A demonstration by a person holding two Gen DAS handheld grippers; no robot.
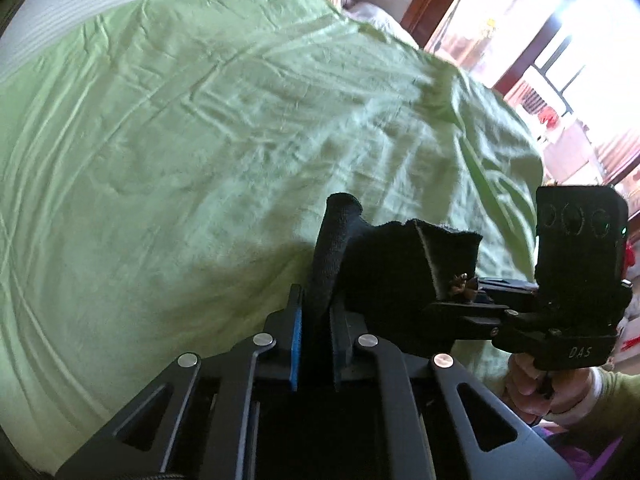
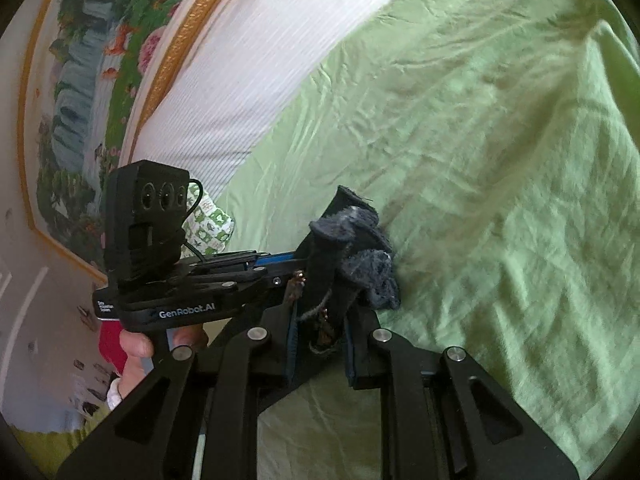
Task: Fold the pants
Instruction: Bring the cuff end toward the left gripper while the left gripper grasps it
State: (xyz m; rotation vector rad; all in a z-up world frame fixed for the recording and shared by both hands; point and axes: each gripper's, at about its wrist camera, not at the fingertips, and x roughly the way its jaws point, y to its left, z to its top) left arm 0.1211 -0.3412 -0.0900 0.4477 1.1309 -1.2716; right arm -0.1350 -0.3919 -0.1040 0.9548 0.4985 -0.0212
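Clamped between the left gripper [image 1: 314, 312] fingers: a dark edge of the pants [image 1: 392, 264], lifted above the green bed sheet [image 1: 200, 140]. Likewise pinched by the right gripper [image 2: 322, 320], close beside it, fingers clenched on a bunched fuzzy fold. Best now, probably: keep both grips firm, draw apart to spread the edge taut, then lay flat. Hidden: the rest of the garment, below both views; waistband or cuff impossible to tell.

Bed [image 1: 200, 128] covered by a wrinkled green sheet [image 2: 500, 160], creases all over. A white ribbed cover [image 2: 256, 60] shows at the sheet's far edge. A small green-and-white patterned item [image 2: 208, 224] lies near that edge; can't tell what it is.
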